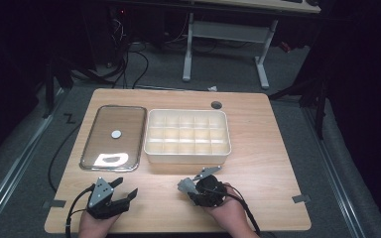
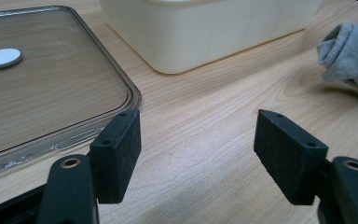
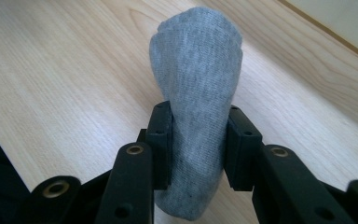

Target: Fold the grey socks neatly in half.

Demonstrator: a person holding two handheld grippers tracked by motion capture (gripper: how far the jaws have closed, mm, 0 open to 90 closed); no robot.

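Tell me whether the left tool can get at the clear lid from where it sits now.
Probably yes. The left tool is open and holds nothing, and the clear lid lies flat just ahead of its left pad, with bare table between. The white organizer box stands aside.

The grey sock [image 3: 195,93] runs off the bottom edge of the right gripper view, its lower sides covered by the jaws, and in the left gripper view the clear lid [image 2: 51,84] is cut by the left edge.

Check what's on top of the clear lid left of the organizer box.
A small white disc sits on the clear lid; wood grain shows through, so nothing visible beneath. A glare patch hides part of the near end.
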